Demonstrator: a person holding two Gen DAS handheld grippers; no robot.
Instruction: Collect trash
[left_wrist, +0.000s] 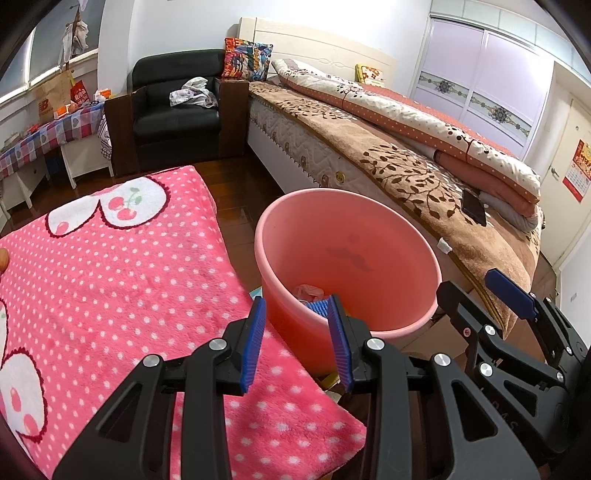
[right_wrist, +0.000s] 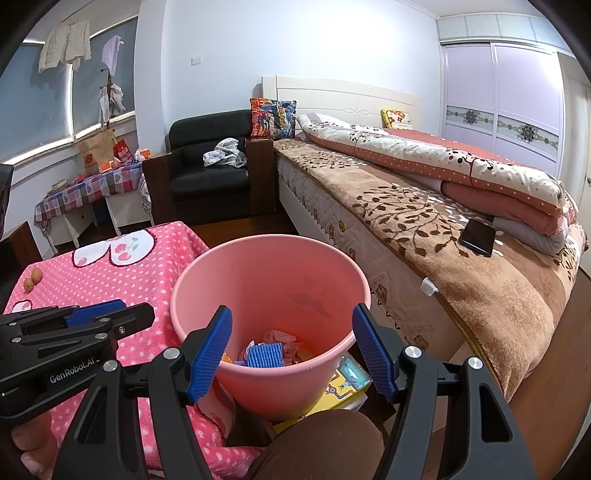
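A pink plastic bucket stands between the pink-covered table and the bed. At its bottom lies trash: a blue foam net, crumpled pinkish wrappers and an orange scrap. My right gripper hovers open at the bucket's near rim with nothing between its blue pads; the left wrist view shows it at the right. My left gripper stands open and empty at the bucket's left side over the table edge, and it appears at the left in the right wrist view.
The table wears a pink polka-dot blanket, with two small orange fruits near its far left. A bed with a phone runs along the right. A yellow picture book lies under the bucket. A person's brown-clad knee is below.
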